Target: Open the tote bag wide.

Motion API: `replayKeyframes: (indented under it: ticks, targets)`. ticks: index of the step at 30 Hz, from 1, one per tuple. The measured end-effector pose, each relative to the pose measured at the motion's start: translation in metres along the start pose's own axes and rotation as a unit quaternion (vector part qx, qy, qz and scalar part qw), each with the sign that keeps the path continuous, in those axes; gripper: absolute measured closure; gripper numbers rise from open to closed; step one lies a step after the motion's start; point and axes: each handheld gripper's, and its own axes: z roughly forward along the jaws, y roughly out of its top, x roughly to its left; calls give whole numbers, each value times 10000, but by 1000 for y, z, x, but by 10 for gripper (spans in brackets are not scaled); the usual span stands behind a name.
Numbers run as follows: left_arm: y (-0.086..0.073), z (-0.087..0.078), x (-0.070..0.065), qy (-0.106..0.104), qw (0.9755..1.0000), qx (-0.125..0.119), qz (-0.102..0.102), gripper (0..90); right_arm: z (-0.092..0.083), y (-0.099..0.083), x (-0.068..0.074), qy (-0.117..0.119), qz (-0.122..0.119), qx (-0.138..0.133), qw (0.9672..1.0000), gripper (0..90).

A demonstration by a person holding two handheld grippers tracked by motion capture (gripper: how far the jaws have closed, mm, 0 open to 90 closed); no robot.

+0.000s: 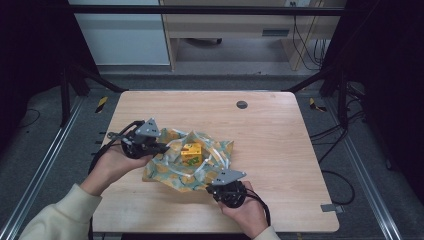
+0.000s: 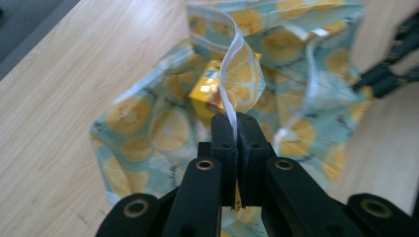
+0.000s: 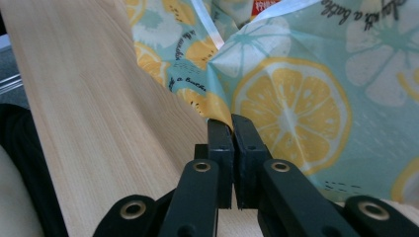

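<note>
From the high view, a crumpled sheet of thin teal wrapping printed with yellow lemon slices (image 1: 187, 162) lies spread on the pale wooden table (image 1: 280, 150), with a small yellow box (image 1: 192, 150) sitting in its middle, between the two tools. The left hand-held gripper (image 1: 162, 148) meets the sheet's near-left edge and the right hand-held gripper (image 1: 214, 189) its near-right corner. Holding opposite sides this way looks meant to draw the wrapping up around the box.

In the left gripper view, the left hand-held gripper (image 2: 236, 117) has its jaws pressed together on a thin white-edged flap of the lemon-print wrapping (image 2: 237, 74), which rises straight up from the pads. The yellow box (image 2: 205, 91) sits just beyond the tips, half hidden by the lifted flap.

In the right gripper view, the right hand-held gripper (image 3: 232, 123) is likewise clamped tight, pinching a folded corner of the wrapping (image 3: 291, 103). The sheet fans away ahead and to the right of the jaws, bare table (image 3: 99, 98) lying to their left.
</note>
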Motion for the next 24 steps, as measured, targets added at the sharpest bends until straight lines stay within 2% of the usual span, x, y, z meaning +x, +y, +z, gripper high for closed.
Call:
replayKeyframes:
  ticks: [5, 6, 8, 9, 14, 20, 22, 23, 24]
  targets:
    - [-7, -7, -16, -212, 9997, -67, 135, 879, 1, -4, -5, -76, 78, 68, 9999, 852]
    - [-10, -7, -19, -215, 9996, -48, 146, 880, 1, -5, -6, -108, 132, 90, 9998, 809]
    - [-14, -6, -21, -273, 9995, -20, 152, 880, 1, -5, -6, -104, 135, 109, 9998, 790]
    - [-16, -6, -22, -297, 9994, 11, 174, 882, -2, -5, -6, -129, 142, 53, 9998, 744]
    - [-29, 4, -24, -415, 9990, 113, 102, 882, -11, -2, -4, -260, 103, -34, 9996, 671]
    - [-41, 15, -27, -463, 9985, 275, 54, 883, -24, 6, -3, -449, 56, -296, 9985, 598]
    - [-43, 16, -26, -479, 9984, 313, 48, 883, -28, 10, -6, -560, 35, -370, 9977, 558]
    - [-44, 17, -26, -496, 9982, 319, 45, 883, -29, 14, -12, -683, 74, -415, 9968, 513]
    - [-44, 18, -26, -493, 9982, 336, 48, 883, -29, 14, -12, -683, 74, -415, 9968, 513]
